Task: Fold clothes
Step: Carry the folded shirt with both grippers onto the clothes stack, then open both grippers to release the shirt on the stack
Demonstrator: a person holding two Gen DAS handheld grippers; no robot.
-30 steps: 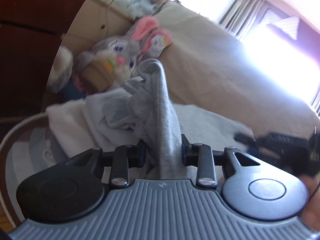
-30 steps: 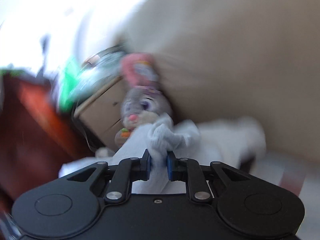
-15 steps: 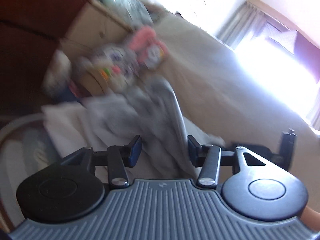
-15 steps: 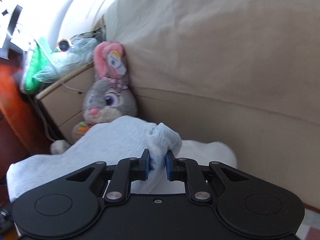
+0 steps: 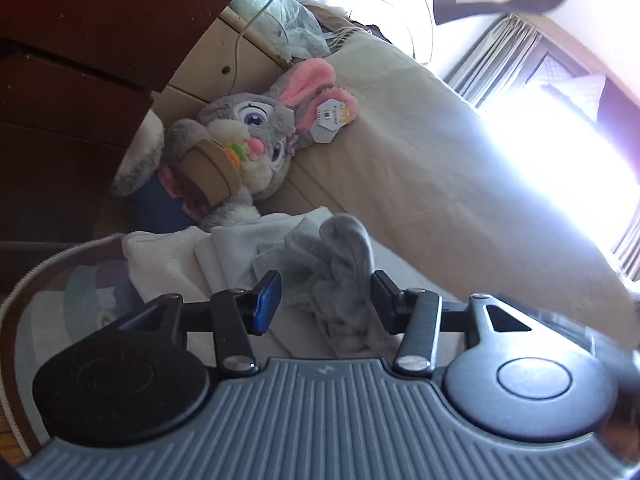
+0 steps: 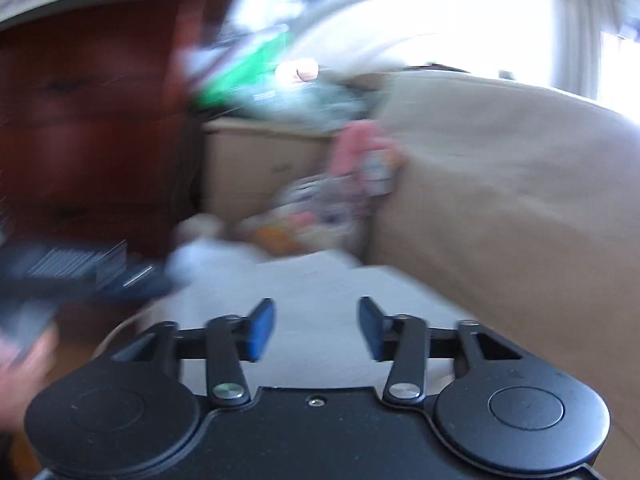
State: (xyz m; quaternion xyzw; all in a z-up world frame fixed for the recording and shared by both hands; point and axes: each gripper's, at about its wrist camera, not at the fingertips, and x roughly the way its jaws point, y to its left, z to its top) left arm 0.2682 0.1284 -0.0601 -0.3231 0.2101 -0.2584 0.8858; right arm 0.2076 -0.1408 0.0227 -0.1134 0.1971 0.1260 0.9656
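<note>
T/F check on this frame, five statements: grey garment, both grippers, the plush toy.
1. The left gripper clamps the grey garment. False: its pads stand apart, the cloth loose between them.
2. A plush rabbit leans against the beige bed. True.
3. The right gripper holds white cloth. False: its jaws are opening, with nothing between them.
4. The grey garment lies neatly folded. False: it is crumpled.
5. The right wrist view is blurred. True.

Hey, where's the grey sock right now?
In the left wrist view, the grey sock lies crumpled between the left gripper's open jaws, on the pile of white clothes below the plush bunny.
</note>
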